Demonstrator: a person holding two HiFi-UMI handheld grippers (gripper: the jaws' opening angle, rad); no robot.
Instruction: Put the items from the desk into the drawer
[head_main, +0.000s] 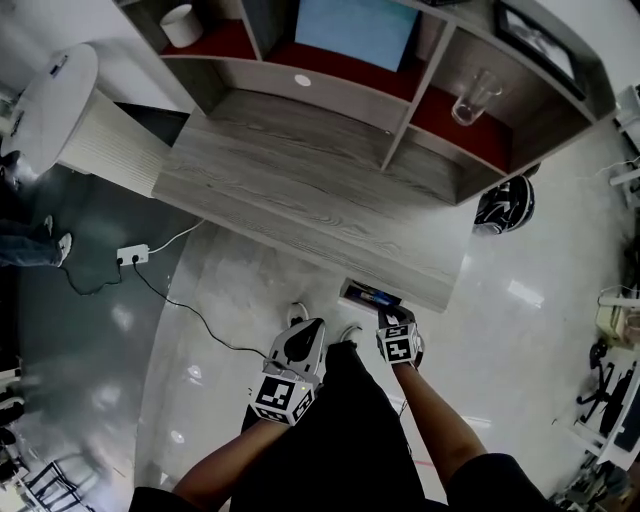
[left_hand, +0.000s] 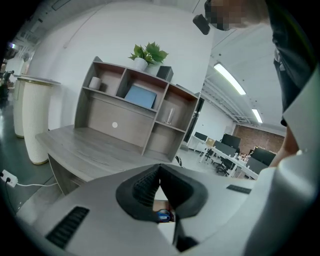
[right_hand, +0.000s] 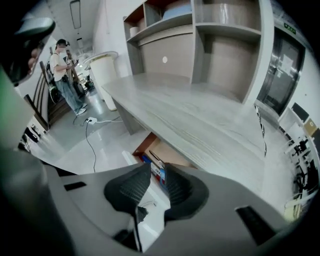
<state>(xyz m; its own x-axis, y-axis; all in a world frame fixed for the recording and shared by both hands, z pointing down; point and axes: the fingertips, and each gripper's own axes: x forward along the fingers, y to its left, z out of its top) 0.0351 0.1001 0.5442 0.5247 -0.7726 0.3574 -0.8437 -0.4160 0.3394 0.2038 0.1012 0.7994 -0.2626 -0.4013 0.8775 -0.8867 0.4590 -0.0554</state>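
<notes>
The grey wood-grain table (head_main: 300, 190) beyond both tongs carries nothing loose, so loading looks finished. The open white-fronted drawer (head_main: 350, 292) sits just below and ahead of the right tongs (right_hand: 158, 168), whose jaws stand wide and empty; the left tongs (left_hand: 160, 171) are pinched together on nothing. Next, probably, a push to close it. The right gripper view shows its brown inside and a blue packet (right_hand: 146, 159); the head view gives 1 thin sliver.

Matt grey wood-grain tabletop (head_main: 300, 190); glossy, mirror-like pale floor (head_main: 215, 330); clear glass tumbler (head_main: 473, 97); smooth grey plastic right gripper (right_hand: 158, 169), ribbed black fingers (right_hand: 131, 187).
</notes>
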